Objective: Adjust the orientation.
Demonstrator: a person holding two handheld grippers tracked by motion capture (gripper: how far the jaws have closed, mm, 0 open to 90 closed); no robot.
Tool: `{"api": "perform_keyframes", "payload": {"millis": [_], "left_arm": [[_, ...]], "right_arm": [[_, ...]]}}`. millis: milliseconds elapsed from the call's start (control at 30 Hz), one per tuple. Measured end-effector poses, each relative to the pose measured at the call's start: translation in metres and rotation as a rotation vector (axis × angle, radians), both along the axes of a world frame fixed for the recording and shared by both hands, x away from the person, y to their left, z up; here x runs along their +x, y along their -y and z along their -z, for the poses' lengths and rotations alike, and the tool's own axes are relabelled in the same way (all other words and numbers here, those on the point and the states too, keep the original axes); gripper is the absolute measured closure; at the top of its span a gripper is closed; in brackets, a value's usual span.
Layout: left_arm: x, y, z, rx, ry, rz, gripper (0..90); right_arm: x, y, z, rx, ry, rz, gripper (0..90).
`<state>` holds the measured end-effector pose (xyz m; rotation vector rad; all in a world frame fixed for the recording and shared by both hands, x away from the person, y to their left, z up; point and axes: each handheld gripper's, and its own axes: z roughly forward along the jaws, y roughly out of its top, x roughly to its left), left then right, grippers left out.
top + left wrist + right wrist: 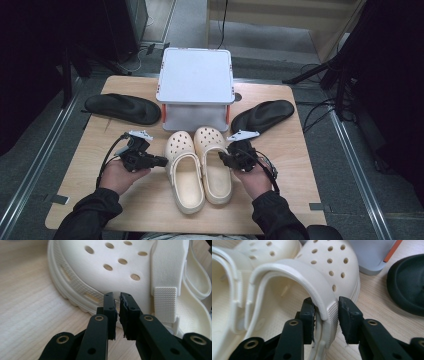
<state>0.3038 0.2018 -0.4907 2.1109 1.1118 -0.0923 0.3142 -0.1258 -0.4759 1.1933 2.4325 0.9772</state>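
Grasp phase on the pair of cream clogs, side by side mid-tabletop (75,165), toes toward the white stand (196,82).

Right claw (326,310): jaws straddle the strap and side wall of the right clog (322,272), one inside the opening, one outside. They look pressed against it, though a sliver of gap on the inner side is hard to rule out. Calling it gripped.

Left claw (118,305): jaws nearly closed with a thin slit between, nothing in them, tips just at the outer edge of the left clog (120,270) near the strap hinge. Not holding yet.

Two black insoles flank the stand: left insole (122,107), right insole (262,116), both untouched.

Next move, my read: left claw has to spread, move onto the clog's rim or strap and clamp. Then both shoes can be lifted level, probably toward the stand.
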Motion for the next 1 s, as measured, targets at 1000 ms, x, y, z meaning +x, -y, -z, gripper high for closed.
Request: {"api": "perform_keyframes", "payload": {"millis": [1000], "left_arm": [[0.035, -0.006, -0.061, -0.023, 0.082, 0.017, 89.7]], "right_arm": [[-0.044, 0.011, -0.021, 0.225, -0.005, -0.102, 58.2]]}}
